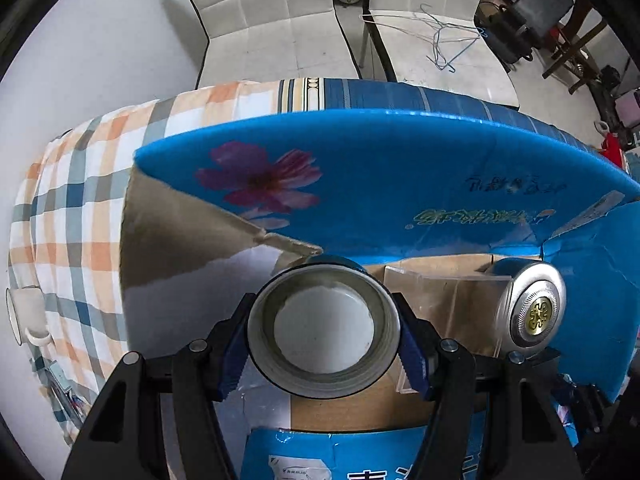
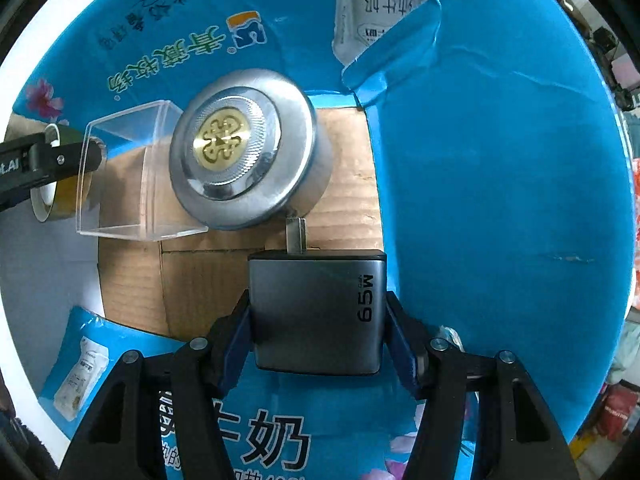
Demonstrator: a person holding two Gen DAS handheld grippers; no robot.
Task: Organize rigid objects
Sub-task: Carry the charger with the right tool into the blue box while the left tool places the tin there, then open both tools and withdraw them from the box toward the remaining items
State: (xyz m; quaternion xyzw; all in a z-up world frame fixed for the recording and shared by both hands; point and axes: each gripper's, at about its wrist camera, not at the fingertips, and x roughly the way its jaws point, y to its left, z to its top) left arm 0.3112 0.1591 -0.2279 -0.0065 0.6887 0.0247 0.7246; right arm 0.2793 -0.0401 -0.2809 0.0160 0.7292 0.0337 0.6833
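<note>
My left gripper [image 1: 323, 340] is shut on a roll of tape [image 1: 264, 332], held over the open blue cardboard box [image 1: 400, 168]. In the right wrist view the tape roll [image 2: 64, 196] and the left gripper show at the far left. My right gripper [image 2: 318, 320] is shut on a grey 65W charger [image 2: 316, 312], its plug prongs pointing into the box. A round silver tin with a gold emblem [image 2: 240, 156] and a clear plastic box [image 2: 132, 184] lie on the box floor; the left wrist view also shows the tin [image 1: 532, 312] and the clear box [image 1: 440, 304].
The box stands on a checked cloth [image 1: 72, 220]. A white mug [image 1: 28, 316] lies on the cloth at the left. Two white padded chairs [image 1: 276, 16] stand behind, one with wire hangers [image 1: 440, 36]. The box flaps [image 2: 500, 200] rise around both grippers.
</note>
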